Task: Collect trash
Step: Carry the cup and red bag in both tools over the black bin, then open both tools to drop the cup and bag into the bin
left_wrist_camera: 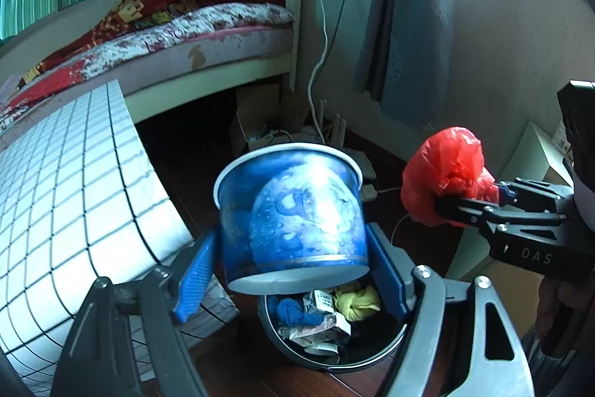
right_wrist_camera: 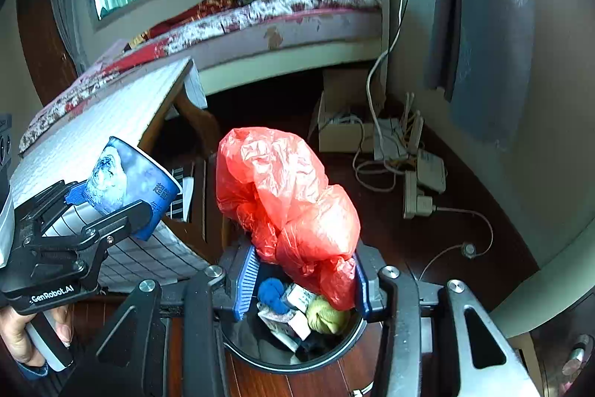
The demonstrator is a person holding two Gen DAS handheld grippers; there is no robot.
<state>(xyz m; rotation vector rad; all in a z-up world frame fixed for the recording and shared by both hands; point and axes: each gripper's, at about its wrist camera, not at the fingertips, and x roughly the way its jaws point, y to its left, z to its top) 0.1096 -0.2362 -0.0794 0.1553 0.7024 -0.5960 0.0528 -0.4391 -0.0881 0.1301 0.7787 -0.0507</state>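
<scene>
Trash for this task is carried in both tools: the left tool [left_wrist_camera: 293,270] grips a blue paper cup [left_wrist_camera: 292,214] across its lower wall, and the right tool [right_wrist_camera: 303,278] pinches the lower folds of a crumpled red plastic bag [right_wrist_camera: 293,196]. The round black bin [right_wrist_camera: 260,358] stands on the dark wooden floor [right_wrist_camera: 390,229], below and just ahead of both sets of fingertips, so each item lies above or close to its opening. The cup's long axis is tilted, mouth away from the left tool. Neither hand appears clearly nearer to the bin. The cup is a rigid printed cone with a rolled white rim; the bag is thin, glossy and shapeless. The bin already holds a blue cloth [right_wrist_camera: 273,294], a yellow-green wad [right_wrist_camera: 327,317] and small printed cartons [right_wrist_camera: 297,300].
</scene>
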